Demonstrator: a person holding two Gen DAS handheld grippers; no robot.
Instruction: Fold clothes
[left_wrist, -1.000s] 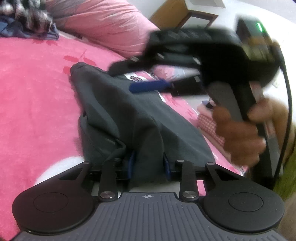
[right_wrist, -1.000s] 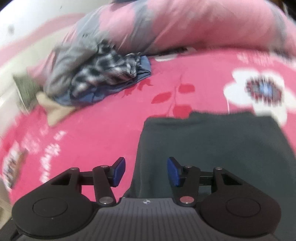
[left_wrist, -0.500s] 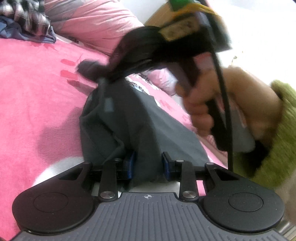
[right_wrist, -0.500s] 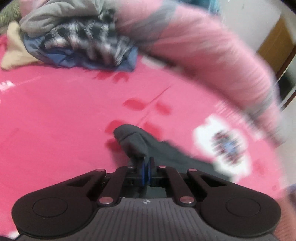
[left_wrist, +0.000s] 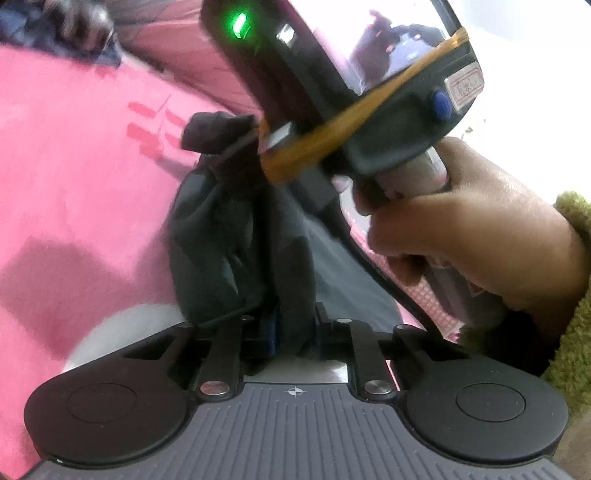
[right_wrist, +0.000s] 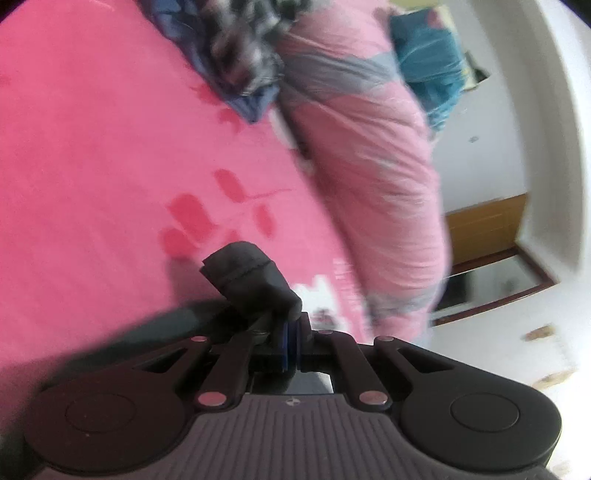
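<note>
A dark grey garment (left_wrist: 229, 229) lies bunched on the pink bed sheet (left_wrist: 74, 184). Its near edge runs up between the jaws of my left gripper (left_wrist: 294, 326), which are closing with the pads pressed on the fabric. In the left wrist view a person's hand (left_wrist: 461, 229) holds the other tool above the garment, its front end at the raised far corner. In the right wrist view my right gripper (right_wrist: 291, 341) is shut on that corner, and a folded tip of the dark garment (right_wrist: 255, 280) sticks out past the blue pads, lifted off the sheet (right_wrist: 92, 147).
A heap of plaid and blue clothes (right_wrist: 240, 55) sits at the far end of the bed. A rolled pink and grey quilt (right_wrist: 369, 147) runs along the bed's side, with a teal bundle (right_wrist: 428, 62) behind it. Wooden furniture (right_wrist: 484, 225) stands by the white wall.
The right gripper went from open above the garment to shut on its far corner, then rolled and lifted that corner. The left gripper's jaws drew tighter on the near edge.
</note>
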